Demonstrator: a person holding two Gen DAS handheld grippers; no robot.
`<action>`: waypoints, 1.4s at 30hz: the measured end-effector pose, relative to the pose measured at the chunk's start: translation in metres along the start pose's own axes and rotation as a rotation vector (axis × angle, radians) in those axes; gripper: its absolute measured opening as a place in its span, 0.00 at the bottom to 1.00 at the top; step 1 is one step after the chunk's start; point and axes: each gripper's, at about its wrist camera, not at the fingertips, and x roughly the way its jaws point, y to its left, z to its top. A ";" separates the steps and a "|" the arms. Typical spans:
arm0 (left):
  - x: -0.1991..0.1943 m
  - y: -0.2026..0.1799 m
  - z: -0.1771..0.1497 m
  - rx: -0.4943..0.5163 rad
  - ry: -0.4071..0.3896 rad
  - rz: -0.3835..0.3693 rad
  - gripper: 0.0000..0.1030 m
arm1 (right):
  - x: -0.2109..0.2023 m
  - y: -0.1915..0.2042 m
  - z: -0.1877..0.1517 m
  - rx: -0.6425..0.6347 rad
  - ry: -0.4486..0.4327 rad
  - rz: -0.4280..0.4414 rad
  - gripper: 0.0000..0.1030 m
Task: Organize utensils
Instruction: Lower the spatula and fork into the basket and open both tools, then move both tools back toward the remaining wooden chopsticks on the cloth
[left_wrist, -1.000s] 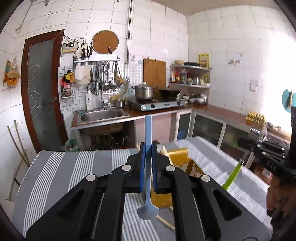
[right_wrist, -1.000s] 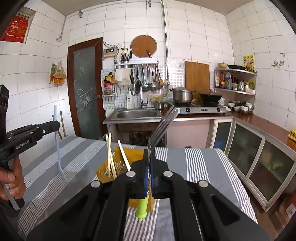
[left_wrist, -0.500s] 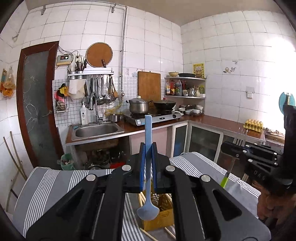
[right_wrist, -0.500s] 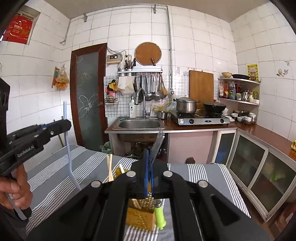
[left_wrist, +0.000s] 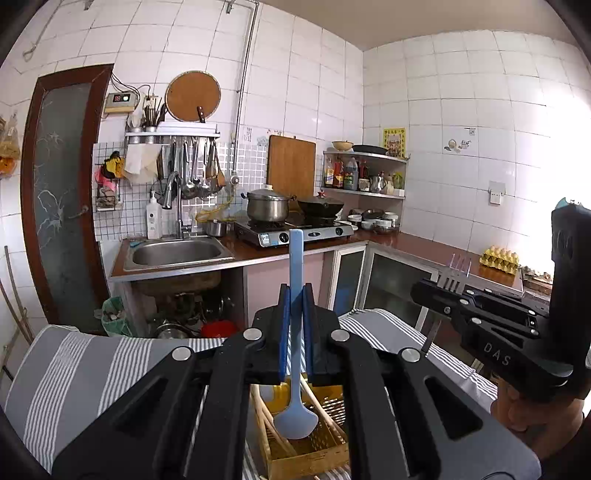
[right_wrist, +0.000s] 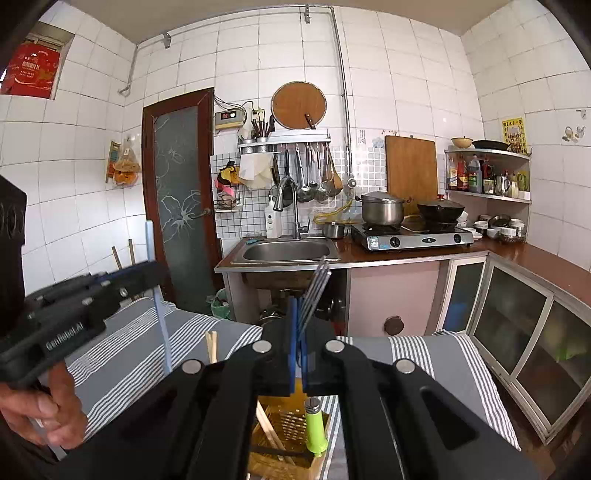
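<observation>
My left gripper (left_wrist: 295, 332) is shut on a light blue spoon (left_wrist: 295, 417), handle up, bowl hanging just over the yellow utensil basket (left_wrist: 325, 454), which holds wooden chopsticks (left_wrist: 269, 424). My right gripper (right_wrist: 298, 347) is shut on a fork (right_wrist: 314, 291) with a green handle (right_wrist: 316, 428); the tines point up and the handle end hangs inside the same basket (right_wrist: 284, 461) beside chopsticks (right_wrist: 269, 428). The right gripper with the fork shows at the right of the left wrist view (left_wrist: 480, 314); the left gripper with the spoon shows at the left of the right wrist view (right_wrist: 74, 310).
The basket stands on a grey table with a white-striped cloth (left_wrist: 92, 365). Behind it are a sink counter (left_wrist: 177, 254), a gas stove with pots (left_wrist: 291, 229), glass-front cabinets (right_wrist: 517, 332) and a dark door (right_wrist: 177, 199).
Both grippers rose and came over the basket, which has dropped low in both views. The spoon bowl and the fork's green handle now hang at the basket's opening.
</observation>
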 end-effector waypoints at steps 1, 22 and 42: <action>0.005 0.000 -0.002 0.000 0.008 -0.003 0.05 | 0.003 -0.001 0.000 0.003 0.002 0.002 0.01; 0.046 0.002 -0.030 -0.022 0.085 0.020 0.05 | 0.031 0.004 -0.021 0.015 0.050 0.034 0.01; 0.043 0.004 -0.030 -0.033 0.117 0.044 0.17 | 0.029 -0.009 -0.020 0.082 0.048 0.015 0.44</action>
